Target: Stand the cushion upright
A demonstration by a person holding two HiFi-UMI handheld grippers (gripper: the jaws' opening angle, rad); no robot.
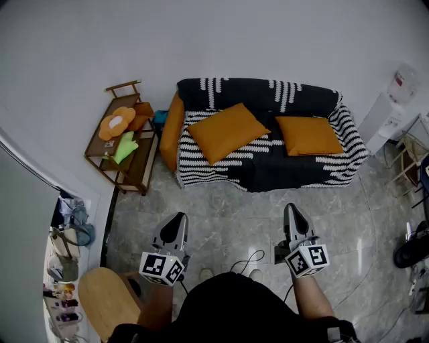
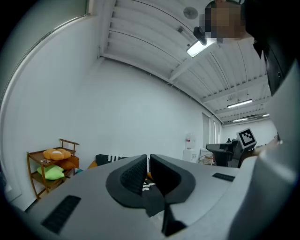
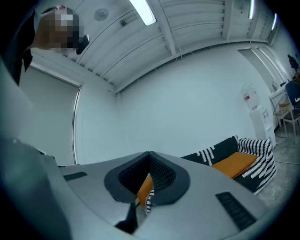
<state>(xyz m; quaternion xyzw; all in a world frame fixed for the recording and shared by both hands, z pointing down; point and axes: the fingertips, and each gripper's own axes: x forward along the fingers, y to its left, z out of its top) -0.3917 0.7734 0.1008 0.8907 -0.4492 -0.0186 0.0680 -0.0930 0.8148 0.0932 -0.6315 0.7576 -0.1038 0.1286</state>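
I'm at the approach: left gripper (image 1: pixel 178 218) and right gripper (image 1: pixel 293 209), fingers (image 2: pixel 131 174) clenched on nothing, are well short of the sofa (image 1: pixel 258 94). Next I'd reach an orange cushion (image 1: pixel 228 132) and open up.

The room I am facing.
A plain white wall (image 1: pixel 201 40) is running behind a sofa (image 1: pixel 268 173) draped in black-and-white. A wooden shelf (image 1: pixel 143 175) is standing just left of it, a water dispenser (image 1: pixel 385 120) to its right. Grey marbled floor (image 1: pixel 228 221) is gleaming below me, and a strip light (image 3: pixel 143 11) is glowing overhead.
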